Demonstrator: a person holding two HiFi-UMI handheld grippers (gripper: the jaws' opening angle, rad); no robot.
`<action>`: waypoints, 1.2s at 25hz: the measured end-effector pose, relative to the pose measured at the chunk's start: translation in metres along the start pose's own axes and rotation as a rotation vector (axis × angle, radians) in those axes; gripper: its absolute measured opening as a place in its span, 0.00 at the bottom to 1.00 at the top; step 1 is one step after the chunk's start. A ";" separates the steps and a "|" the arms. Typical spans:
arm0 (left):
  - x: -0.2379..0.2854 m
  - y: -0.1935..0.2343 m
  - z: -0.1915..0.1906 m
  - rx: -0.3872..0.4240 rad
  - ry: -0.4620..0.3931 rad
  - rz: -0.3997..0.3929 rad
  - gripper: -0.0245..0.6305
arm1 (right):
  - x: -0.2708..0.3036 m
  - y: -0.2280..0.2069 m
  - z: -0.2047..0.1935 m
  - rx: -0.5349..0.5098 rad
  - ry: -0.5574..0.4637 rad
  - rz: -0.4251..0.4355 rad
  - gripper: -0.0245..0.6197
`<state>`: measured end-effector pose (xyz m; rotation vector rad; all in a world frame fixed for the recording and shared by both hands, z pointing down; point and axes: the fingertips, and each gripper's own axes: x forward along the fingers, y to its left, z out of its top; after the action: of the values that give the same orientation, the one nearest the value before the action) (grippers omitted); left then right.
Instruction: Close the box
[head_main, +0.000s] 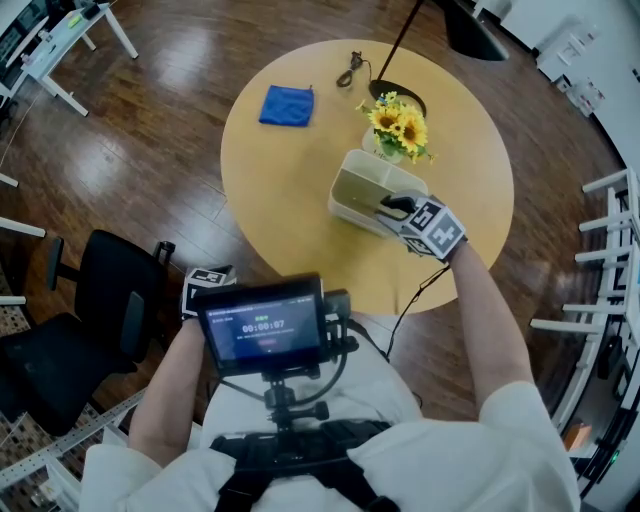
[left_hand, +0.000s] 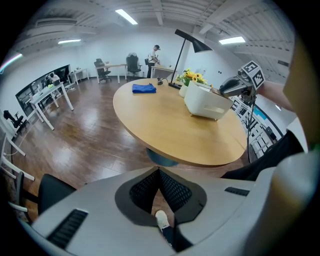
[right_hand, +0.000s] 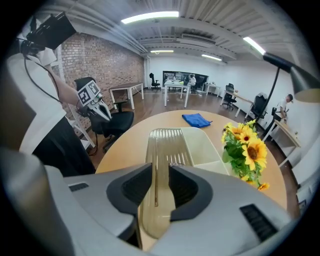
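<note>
The white box (head_main: 352, 195) was set on the round table (head_main: 290, 230) beside the sunflowers (head_main: 400, 125). Its translucent lid (right_hand: 162, 145) was straddled, ungripped, by the parted right gripper (right_hand: 159, 175). The left gripper (left_hand: 159, 175) was held closed on nothing. Unsupported, the lid could be dropped askew or left unlatched.

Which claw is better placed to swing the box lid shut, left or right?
Right: the right claw is at the box, lid between its open jaws. The left claw sits shut, off the table.
</note>
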<state>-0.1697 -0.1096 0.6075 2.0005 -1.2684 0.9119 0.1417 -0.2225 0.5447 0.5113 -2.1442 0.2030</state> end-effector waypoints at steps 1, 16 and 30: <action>0.001 0.000 0.001 0.004 0.000 -0.002 0.03 | -0.003 -0.002 0.001 0.007 -0.012 -0.016 0.21; 0.001 0.002 0.013 0.136 -0.037 -0.114 0.03 | -0.097 0.046 -0.105 0.537 -0.146 -0.456 0.21; -0.005 -0.008 0.000 0.258 -0.055 -0.192 0.03 | -0.136 0.252 -0.231 1.047 -0.153 -0.747 0.21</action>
<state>-0.1639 -0.1041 0.6023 2.3166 -1.0055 0.9717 0.2744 0.1189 0.5807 1.9061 -1.6863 0.8763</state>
